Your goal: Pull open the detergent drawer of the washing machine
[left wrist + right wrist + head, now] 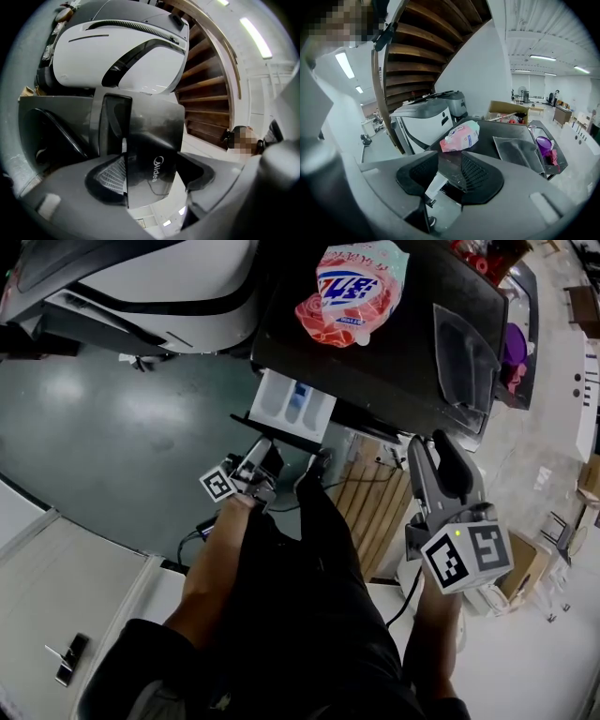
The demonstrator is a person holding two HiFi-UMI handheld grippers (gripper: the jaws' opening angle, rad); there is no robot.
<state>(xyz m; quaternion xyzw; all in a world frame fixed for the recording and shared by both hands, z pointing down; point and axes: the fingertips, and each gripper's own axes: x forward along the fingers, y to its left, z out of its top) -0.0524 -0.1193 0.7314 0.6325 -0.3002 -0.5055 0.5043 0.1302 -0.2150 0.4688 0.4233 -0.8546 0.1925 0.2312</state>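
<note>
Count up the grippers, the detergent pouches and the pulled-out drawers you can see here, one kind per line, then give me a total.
grippers: 2, the left gripper and the right gripper
detergent pouch: 1
detergent drawer, pulled out: 1
total: 4
</note>
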